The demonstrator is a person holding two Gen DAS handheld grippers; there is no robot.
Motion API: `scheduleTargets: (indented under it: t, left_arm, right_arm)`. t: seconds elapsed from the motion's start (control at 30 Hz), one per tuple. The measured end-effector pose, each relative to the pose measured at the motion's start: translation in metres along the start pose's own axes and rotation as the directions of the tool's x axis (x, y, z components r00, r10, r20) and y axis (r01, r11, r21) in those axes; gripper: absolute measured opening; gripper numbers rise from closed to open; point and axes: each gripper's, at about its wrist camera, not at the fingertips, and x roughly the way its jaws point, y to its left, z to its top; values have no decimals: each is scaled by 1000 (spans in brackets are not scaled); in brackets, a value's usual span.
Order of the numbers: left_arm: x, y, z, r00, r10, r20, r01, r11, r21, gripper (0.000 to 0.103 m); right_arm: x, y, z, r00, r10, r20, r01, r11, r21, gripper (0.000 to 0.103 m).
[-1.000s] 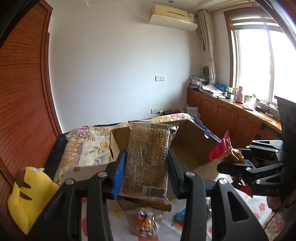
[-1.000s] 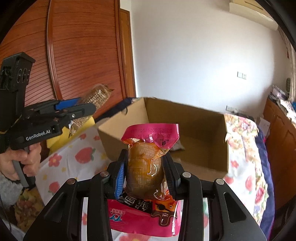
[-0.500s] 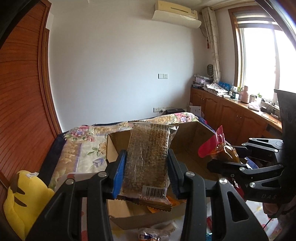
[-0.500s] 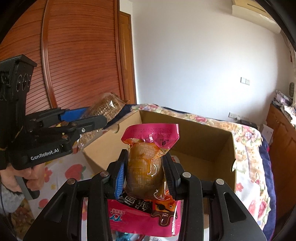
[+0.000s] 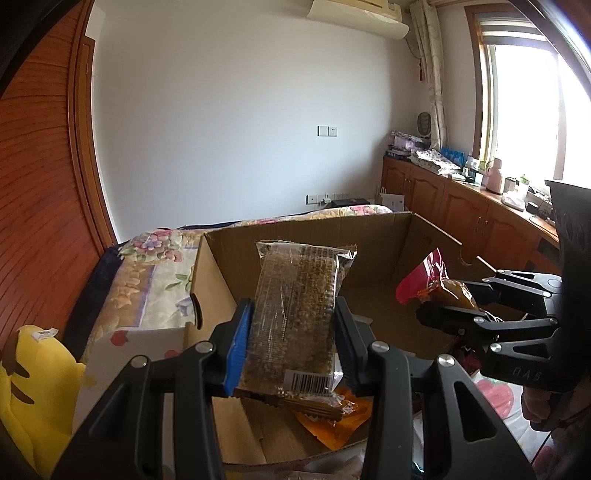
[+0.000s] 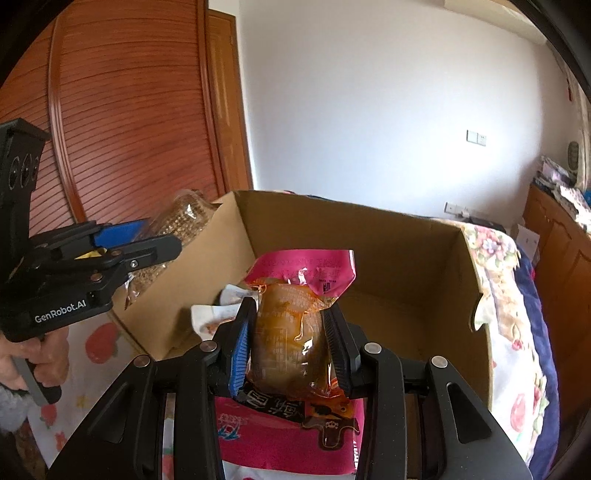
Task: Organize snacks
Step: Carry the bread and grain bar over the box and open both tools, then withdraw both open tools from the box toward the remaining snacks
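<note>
Holding both snacks over the open brown cardboard box [image 5: 373, 240], we clamp the clear oblong grain bar [image 5: 295, 314] in our left gripper [image 5: 293, 347], long axis pointing forward, and the pink-topped sauce pouch [image 6: 291, 325] in our right gripper [image 6: 290, 349]; the box floor lies just below both.

White wall [image 5: 240, 110] with air conditioner [image 5: 358, 16] high up; reddish slatted wooden doors [image 6: 122, 122] at left; bright curtained window [image 5: 532, 110] above wooden cabinets [image 5: 443, 199]; floral bedspread [image 5: 147, 273].

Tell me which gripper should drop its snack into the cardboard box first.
Probably left. The left gripper holds its grain bar packet over the cardboard box interior, above snacks already inside; the right gripper with its pink packet looks nearer the front edge.
</note>
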Motion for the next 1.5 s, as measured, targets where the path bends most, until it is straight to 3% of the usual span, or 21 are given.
scheduleTargets:
  t: [0.33, 0.6, 0.73, 0.93, 1.2, 1.5]
  left_arm:
    - [14, 1, -8, 1000, 2, -31, -2, 1000, -9, 44]
    - [19, -3, -14, 999, 10, -50, -10, 1000, 3, 56]
    - [16, -1, -18, 999, 0, -51, 0, 1000, 1, 56]
    - [2, -3, -25, 999, 6, -39, -5, 1000, 18, 57]
    - [-36, -4, -31, 1000, 16, -2, -16, 999, 42, 57]
    - [-76, -4, -49, 999, 31, 20, -32, 998, 60, 57]
  right_arm:
    - [9, -5, -3, 1000, -10, -18, 10, 1000, 18, 38]
    - [12, -7, -3, 1000, 1, -29, -1, 1000, 29, 40]
    - [13, -9, -3, 1000, -4, -20, 5, 1000, 30, 49]
    - [9, -5, -3, 1000, 1, -21, -1, 1000, 22, 49]
    - [-27, 1, 0, 1000, -1, 8, 1, 1000, 23, 49]
    - [-82, 7, -20, 999, -26, 20, 25, 999, 23, 50]
